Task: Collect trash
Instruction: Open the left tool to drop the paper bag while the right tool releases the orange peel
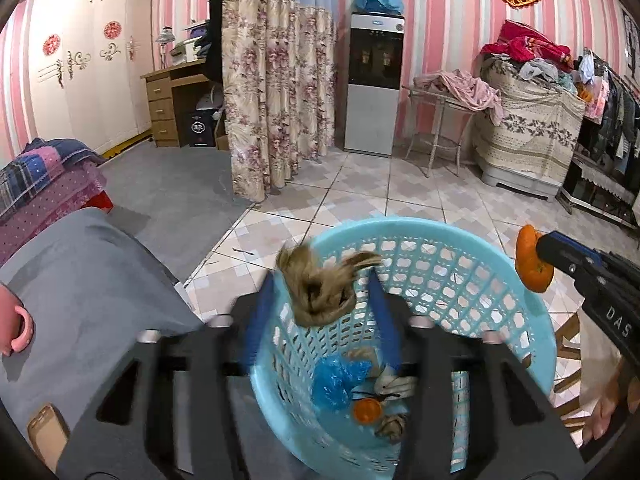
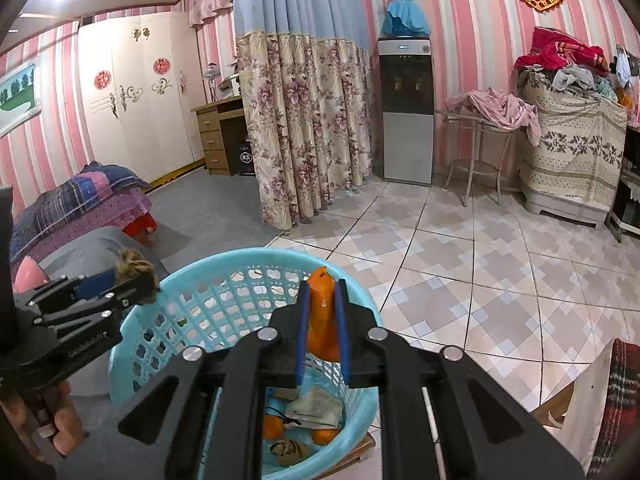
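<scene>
A light blue plastic basket stands on the floor beside a grey-covered seat; it also shows in the right wrist view. Inside lie a blue plastic bag, orange peel and crumpled paper. My left gripper is open over the basket's rim, with a blurred brown tuft of hair between its blue pads, apparently loose. My right gripper is shut on a piece of orange peel above the basket; this peel also shows in the left wrist view.
A grey cushion lies left of the basket, with a pink object at its edge. A floral curtain, water dispenser, small round table and covered pile of clothes stand behind on tiled floor.
</scene>
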`<action>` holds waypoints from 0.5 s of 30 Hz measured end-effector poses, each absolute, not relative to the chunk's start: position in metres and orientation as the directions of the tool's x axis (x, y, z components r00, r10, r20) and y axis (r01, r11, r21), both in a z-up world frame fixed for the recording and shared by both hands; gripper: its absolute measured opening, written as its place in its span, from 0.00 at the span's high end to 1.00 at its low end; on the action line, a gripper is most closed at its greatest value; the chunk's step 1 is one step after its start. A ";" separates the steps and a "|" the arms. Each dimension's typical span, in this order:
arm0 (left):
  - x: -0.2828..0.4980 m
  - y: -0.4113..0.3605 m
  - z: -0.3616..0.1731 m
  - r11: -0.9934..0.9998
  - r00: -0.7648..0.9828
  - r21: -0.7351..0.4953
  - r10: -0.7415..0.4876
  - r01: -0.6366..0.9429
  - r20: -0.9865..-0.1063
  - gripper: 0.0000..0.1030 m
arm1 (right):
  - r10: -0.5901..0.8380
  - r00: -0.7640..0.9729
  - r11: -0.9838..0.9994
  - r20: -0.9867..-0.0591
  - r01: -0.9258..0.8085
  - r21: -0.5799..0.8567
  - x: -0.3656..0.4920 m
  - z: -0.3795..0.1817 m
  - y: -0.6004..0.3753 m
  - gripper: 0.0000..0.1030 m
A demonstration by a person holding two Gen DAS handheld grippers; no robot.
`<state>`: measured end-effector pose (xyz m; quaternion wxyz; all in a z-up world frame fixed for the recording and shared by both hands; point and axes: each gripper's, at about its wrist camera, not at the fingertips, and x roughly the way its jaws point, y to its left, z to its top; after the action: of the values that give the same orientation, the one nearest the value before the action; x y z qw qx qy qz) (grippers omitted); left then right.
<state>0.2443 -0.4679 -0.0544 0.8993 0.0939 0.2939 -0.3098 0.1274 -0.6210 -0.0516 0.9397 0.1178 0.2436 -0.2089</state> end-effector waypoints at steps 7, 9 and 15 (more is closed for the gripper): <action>0.250 -0.445 -0.046 0.836 0.693 0.010 -0.448 0.549 -0.565 0.31 | -0.330 0.786 0.889 -0.523 0.445 0.108 0.144 -0.058 -0.609 0.87; 0.252 -0.434 -0.042 0.851 0.709 0.008 -0.431 0.524 -0.558 0.28 | -0.330 0.784 0.889 -0.526 0.445 0.105 0.149 -0.060 -0.602 0.87; 0.255 -0.405 -0.022 0.879 0.757 0.041 -0.385 0.476 -0.529 0.23 | -0.346 0.774 0.884 -0.531 0.459 0.093 0.166 -0.063 -0.584 0.84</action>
<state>0.2551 -0.4048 -0.0216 0.9331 0.0868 0.2619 -0.2305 0.1660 -0.5839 -0.0630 0.9354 0.1091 0.2586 -0.2150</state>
